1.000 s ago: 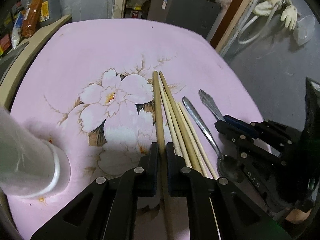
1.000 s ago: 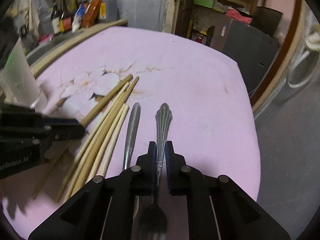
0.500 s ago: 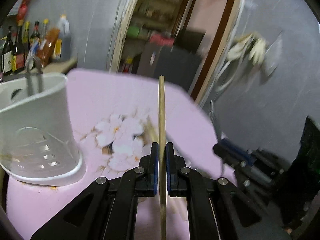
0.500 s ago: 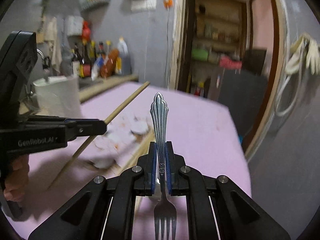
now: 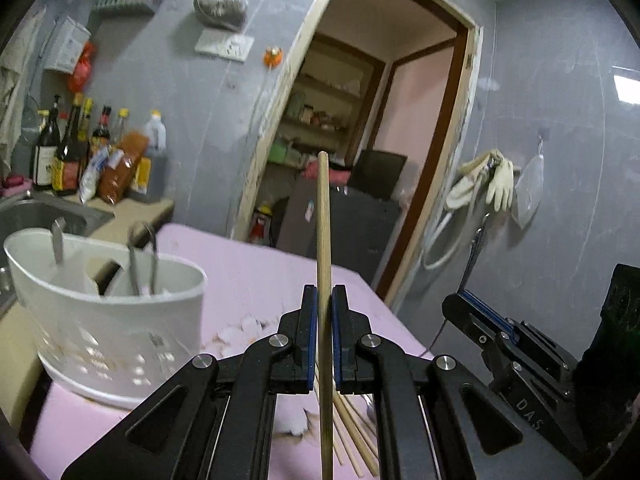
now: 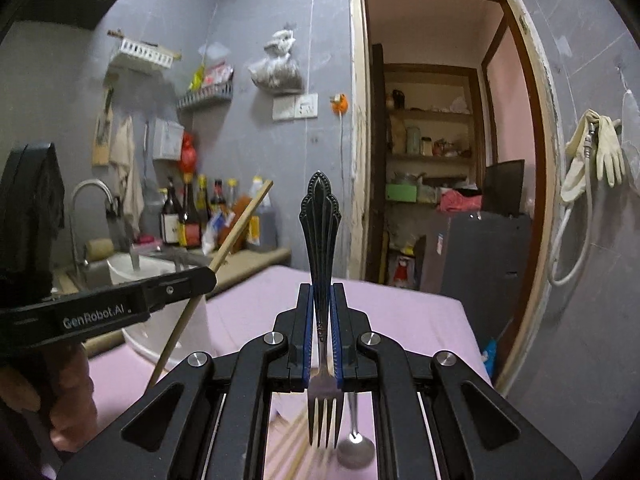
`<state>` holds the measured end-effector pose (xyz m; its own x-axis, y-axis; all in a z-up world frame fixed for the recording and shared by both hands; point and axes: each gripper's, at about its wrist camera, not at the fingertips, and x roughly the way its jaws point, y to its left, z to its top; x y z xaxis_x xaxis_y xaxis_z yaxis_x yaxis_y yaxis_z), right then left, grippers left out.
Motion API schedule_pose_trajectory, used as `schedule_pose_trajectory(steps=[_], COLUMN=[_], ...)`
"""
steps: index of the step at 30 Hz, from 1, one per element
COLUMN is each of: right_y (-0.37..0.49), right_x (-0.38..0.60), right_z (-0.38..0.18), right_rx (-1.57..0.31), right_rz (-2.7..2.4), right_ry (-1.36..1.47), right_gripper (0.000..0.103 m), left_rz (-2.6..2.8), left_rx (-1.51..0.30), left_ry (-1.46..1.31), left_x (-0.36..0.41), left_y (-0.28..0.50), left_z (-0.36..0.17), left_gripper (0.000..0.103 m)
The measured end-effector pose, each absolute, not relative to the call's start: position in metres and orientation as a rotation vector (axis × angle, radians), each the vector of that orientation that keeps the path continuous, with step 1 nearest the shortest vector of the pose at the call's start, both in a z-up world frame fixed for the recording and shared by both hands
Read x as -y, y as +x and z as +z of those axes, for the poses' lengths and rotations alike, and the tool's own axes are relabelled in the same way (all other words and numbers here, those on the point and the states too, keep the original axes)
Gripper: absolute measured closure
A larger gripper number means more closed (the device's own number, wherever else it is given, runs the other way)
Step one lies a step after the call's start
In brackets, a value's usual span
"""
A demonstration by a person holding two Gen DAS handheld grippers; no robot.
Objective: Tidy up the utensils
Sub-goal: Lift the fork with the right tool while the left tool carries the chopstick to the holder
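The left gripper (image 5: pixel 324 300) is clamped on a single wooden chopstick (image 5: pixel 323 232), which stands nearly upright between the blue pads, its upper end rising well above the fingertips and its lower end running out of the bottom of the left wrist view. The right gripper (image 6: pixel 320 300) pinches a metal fork (image 6: pixel 320 232) by its neck, ornate handle pointing up and tines hanging down behind the jaws. Below the fork, a spoon (image 6: pixel 354 446) lies on the pink tablecloth (image 6: pixel 400 316) just beside the tines, and the loose chopsticks (image 5: pixel 354 420) left on the cloth show only as blurred streaks, mostly hidden by the gripper frames. To the left of the held chopstick stands the white utensil holder (image 5: pixel 120 320), motion-blurred, with metal handles sticking out of it; what those pieces are cannot be made out. Farther back are the sink (image 5: pixel 36 216), a row of bottles (image 5: pixel 76 152) and the doorway (image 6: pixel 440 160).
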<state>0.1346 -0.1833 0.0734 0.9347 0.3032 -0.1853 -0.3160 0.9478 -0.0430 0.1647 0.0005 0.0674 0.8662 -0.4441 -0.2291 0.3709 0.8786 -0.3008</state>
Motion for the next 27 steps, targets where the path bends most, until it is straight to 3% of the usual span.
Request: schedule_pose_trajectory(steps=[15,27], right_y=[0.156,0.191], right_x=[0.126,0.061], right_z=[0.118,0.147], right_rx=[-0.099,-0.035], right_rz=[0.482,0.610], right_ry=[0.003,0.050], right_gripper=[0.097,0.097], left_rz=[-0.321,-0.192], left_rx=[-0.149,-0.112], left_ry=[-0.264,-0.333], left_x=[-0.065,-0.159], left_y=[0.179,0.215], left_z=[0.117,0.134], left_gripper=[0.099,0.099])
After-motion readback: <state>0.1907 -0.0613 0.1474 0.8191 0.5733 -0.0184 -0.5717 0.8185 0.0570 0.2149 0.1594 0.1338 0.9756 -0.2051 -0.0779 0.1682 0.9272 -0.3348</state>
